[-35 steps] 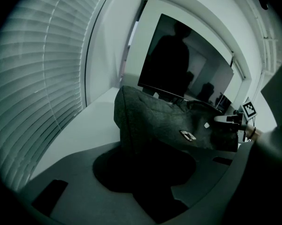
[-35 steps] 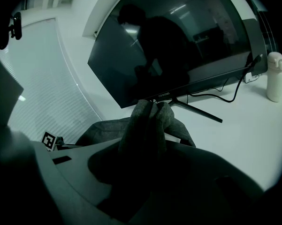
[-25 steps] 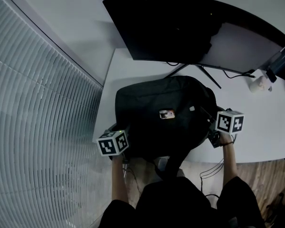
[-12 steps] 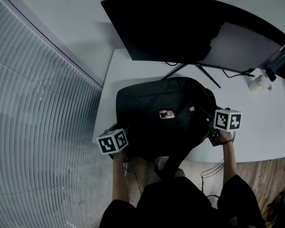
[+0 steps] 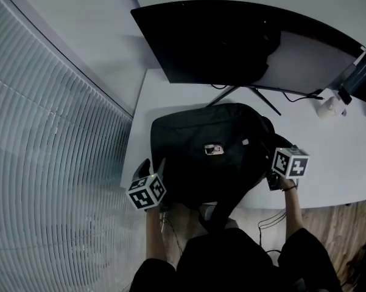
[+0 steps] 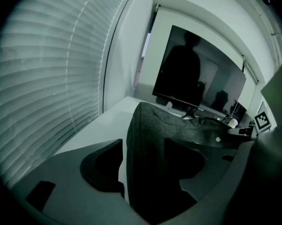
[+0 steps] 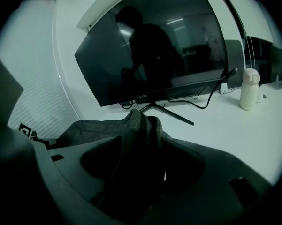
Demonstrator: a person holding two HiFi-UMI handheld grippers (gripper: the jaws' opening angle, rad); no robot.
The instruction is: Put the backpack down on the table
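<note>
A dark grey backpack [image 5: 207, 157] lies flat on the white table [image 5: 329, 157], with a strap [image 5: 222, 208] hanging over the near edge. My left gripper [image 5: 152, 166] is at the bag's near left corner. In the left gripper view its jaws [image 6: 145, 146] are opening wide, with the bag's edge [image 6: 178, 130] between them and a gap beside the left jaw. My right gripper [image 5: 269, 154] is at the bag's right side. Its jaws [image 7: 141, 146] are opening too, and a loose fold of the backpack [image 7: 138, 125] stands between them.
A large dark monitor [image 5: 231, 41] on a thin-legged stand stands just behind the bag, its cables trailing right. A small white bottle [image 5: 330, 107] sits at the far right of the table. Window blinds [image 5: 49, 163] run along the left, close to the table's left edge.
Both pairs of jaws have spread apart. The left gripper has drawn back a little from the bag's corner toward the person. The backpack stays flat on the table.
</note>
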